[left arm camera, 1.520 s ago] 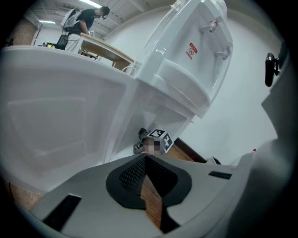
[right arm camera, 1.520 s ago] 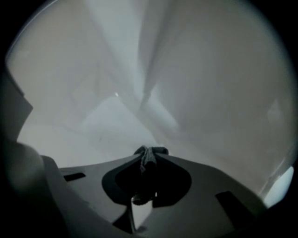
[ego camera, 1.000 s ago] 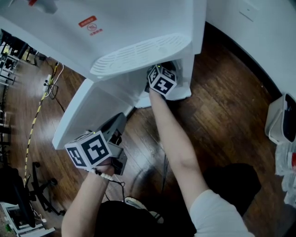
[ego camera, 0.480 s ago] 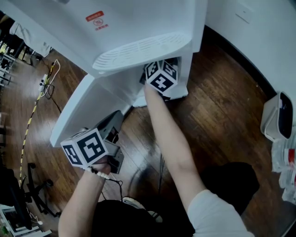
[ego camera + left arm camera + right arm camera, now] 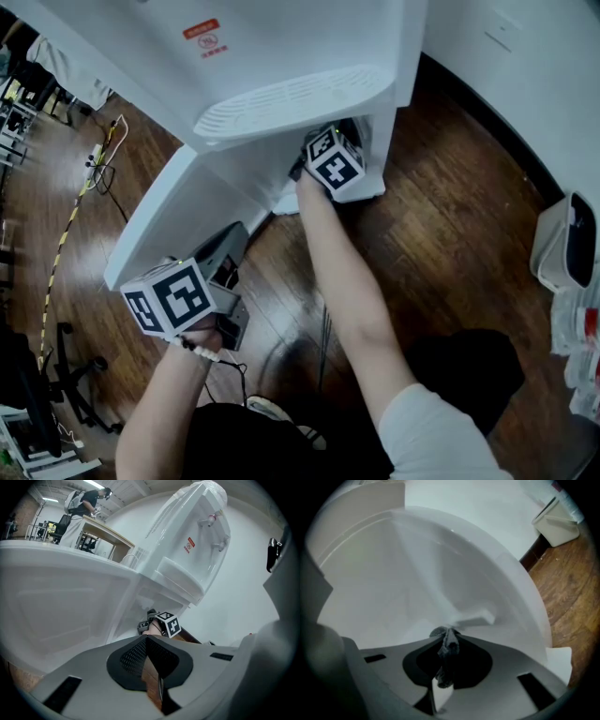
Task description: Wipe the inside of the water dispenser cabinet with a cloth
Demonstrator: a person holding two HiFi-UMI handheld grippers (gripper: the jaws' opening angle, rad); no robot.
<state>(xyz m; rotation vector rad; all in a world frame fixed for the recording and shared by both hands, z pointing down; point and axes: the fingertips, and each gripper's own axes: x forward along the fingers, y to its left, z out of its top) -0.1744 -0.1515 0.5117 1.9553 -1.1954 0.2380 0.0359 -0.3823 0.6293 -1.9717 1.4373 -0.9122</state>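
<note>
Left gripper point(image 5: 146, 639), jaws closed on nothing, hangs beside the open white cabinet door point(image 5: 173, 220); right gripper point(image 5: 446, 633), clamped on the crumpled dark grey cloth point(image 5: 449, 651), has edged rightward inside the white water dispenser cabinet point(image 5: 417, 573) (wiping apparently under way), cloth-to-wall contact unclear and screened overhead by the ribbed white drip tray point(image 5: 291, 98).

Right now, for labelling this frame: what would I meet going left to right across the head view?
Yellow cable, left gripper, right gripper clamping the cloth, white bin.
</note>
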